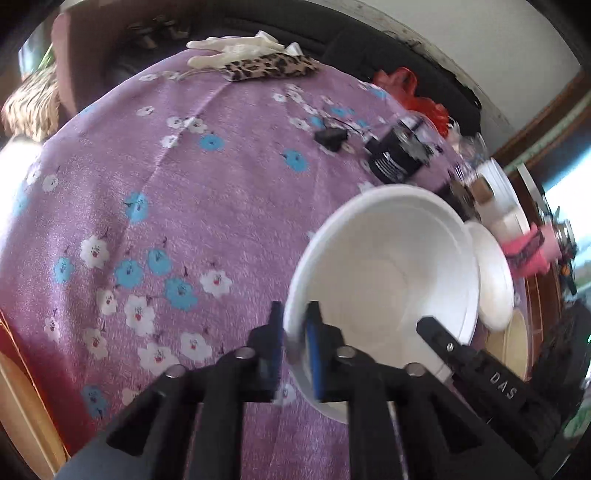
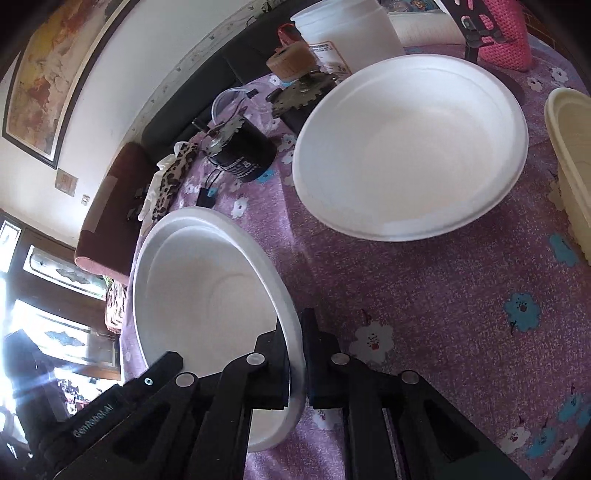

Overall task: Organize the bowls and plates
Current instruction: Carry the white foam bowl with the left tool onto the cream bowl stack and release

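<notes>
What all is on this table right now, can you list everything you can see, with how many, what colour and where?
foam bowl: one, white, near table edge, rim pinched by both grippers
second foam bowl: one, white, farther along the table, free
tub: one, cream, right edge of right wrist view
black jar: one, black with white print, behind the bowls
leopard pouch: one, brown-black print, far table edge
glove: one, off-white, beside the pouch
white container: one, white, far end
pink knit item: one, pink, far corner
tablecloth: one, purple with flowers
left gripper: black, shut on the bowl rim
right gripper: black, shut on the same rim
</notes>
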`<state>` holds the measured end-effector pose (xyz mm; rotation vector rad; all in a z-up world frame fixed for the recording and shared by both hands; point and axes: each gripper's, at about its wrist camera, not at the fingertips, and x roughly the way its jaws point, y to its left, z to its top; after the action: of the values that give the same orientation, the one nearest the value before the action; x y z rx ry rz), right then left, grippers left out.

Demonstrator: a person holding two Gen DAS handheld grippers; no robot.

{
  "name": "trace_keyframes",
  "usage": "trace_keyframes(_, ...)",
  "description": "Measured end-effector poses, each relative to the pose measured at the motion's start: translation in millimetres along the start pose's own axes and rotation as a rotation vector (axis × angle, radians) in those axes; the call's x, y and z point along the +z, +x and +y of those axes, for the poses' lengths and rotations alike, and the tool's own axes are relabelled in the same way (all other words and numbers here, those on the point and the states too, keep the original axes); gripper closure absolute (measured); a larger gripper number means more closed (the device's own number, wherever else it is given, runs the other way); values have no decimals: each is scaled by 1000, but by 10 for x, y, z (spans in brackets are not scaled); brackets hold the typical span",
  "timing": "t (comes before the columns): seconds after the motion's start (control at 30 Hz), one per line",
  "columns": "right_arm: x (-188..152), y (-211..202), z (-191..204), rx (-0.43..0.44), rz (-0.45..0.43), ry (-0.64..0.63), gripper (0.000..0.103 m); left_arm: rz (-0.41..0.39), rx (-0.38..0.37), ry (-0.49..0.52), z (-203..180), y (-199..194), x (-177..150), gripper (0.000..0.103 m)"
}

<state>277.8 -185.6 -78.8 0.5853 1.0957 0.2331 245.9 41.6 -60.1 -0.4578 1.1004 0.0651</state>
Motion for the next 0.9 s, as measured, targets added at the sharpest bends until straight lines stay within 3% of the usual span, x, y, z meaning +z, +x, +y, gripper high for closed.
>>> trace_keyframes(0.37, -391, -353, 136, -5, -32, -28, 95, -35, -39, 11, 148, -430, -317, 94)
trace_keyframes(0.5, -551, -545, 272, 12, -46, -51, 95, -70, -55, 18, 281, -752, -443, 94)
trace_keyframes(0.7, -938, -826, 864, 78, -69, -158, 95, -180, -26, 19, 761, -1483, -647, 94)
trace_keyframes(0.9, -1465, -793, 1577, 158, -42, -260, 95, -257, 36, -36, 1468, -2078, -840, 94)
